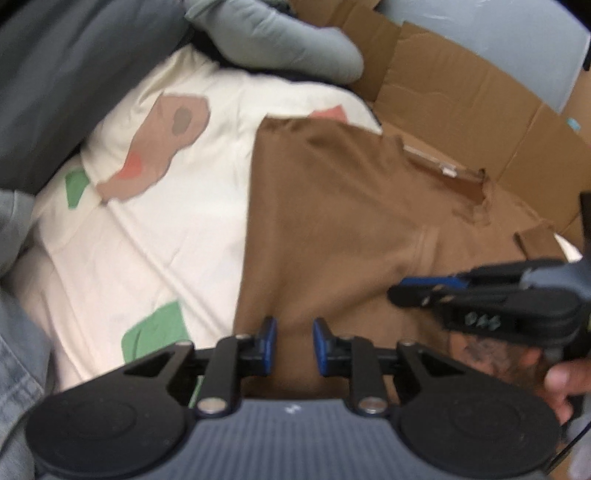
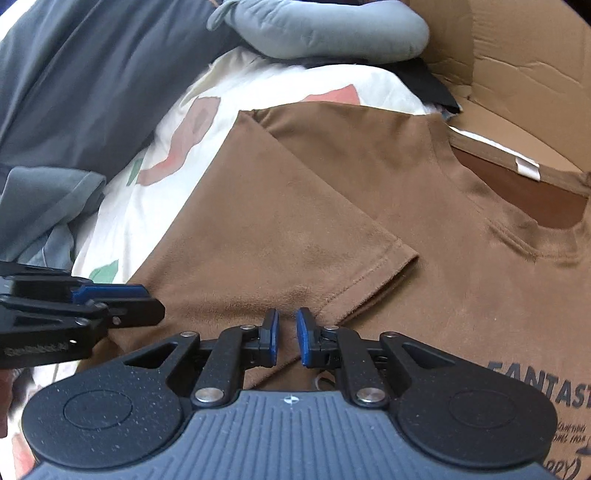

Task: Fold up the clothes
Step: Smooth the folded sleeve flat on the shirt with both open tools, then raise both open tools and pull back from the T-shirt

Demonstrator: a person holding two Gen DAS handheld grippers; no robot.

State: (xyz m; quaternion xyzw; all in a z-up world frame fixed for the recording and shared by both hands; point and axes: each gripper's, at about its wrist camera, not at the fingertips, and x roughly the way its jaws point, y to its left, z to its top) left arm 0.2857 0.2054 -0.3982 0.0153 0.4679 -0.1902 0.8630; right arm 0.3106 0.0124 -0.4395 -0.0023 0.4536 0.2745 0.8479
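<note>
A brown T-shirt (image 2: 424, 229) with dark print lies flat, collar at the right, partly on a cream patterned sheet (image 1: 155, 221) and partly on cardboard. One sleeve (image 2: 295, 229) is folded over onto the shirt's body. My right gripper (image 2: 287, 332) hovers just above the folded sleeve's hem, jaws a small gap apart with nothing between them. My left gripper (image 1: 294, 343) is open and empty over the shirt's left side (image 1: 332, 221). Each gripper shows side-on in the other's view: the left one (image 2: 110, 302), the right one (image 1: 443, 291).
Flattened cardboard (image 1: 461, 96) lies at the back right. Grey garments (image 2: 74, 74) are piled at the left and a grey rolled piece (image 2: 317, 29) at the back. A hand (image 1: 561, 384) holds the right gripper.
</note>
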